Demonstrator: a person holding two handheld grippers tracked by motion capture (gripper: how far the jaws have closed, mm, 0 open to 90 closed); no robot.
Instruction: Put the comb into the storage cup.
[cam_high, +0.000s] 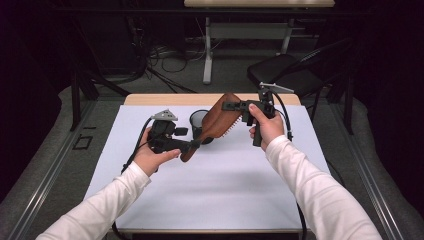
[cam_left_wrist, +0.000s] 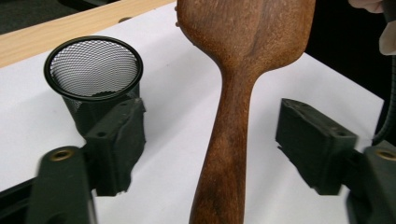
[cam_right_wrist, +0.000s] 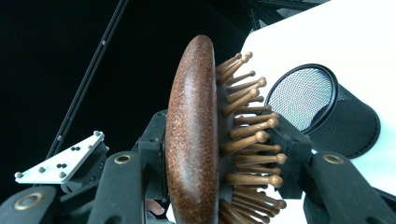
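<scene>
One wooden brush (cam_high: 216, 121) is held above the table (cam_high: 215, 195), head clamped in the right gripper (cam_right_wrist: 219, 154), handle between the left gripper's (cam_left_wrist: 210, 154) parted jaws, untouched. It looks stiff, light and smooth; the handle seems the surest hold. One mesh cup (cam_high: 198, 121) stands behind

Bright table, dark room around it

Light is falling from above onto the white table sheet (cam_high: 210, 185), leaving the surroundings nearly black. The high view is looking soft and grainy. In the left gripper view, the near black jaws are blurring slightly; the brown wooden paddle hairbrush (cam_right_wrist: 194, 135) is showing crisp grain, with faint shadows beneath.
</scene>
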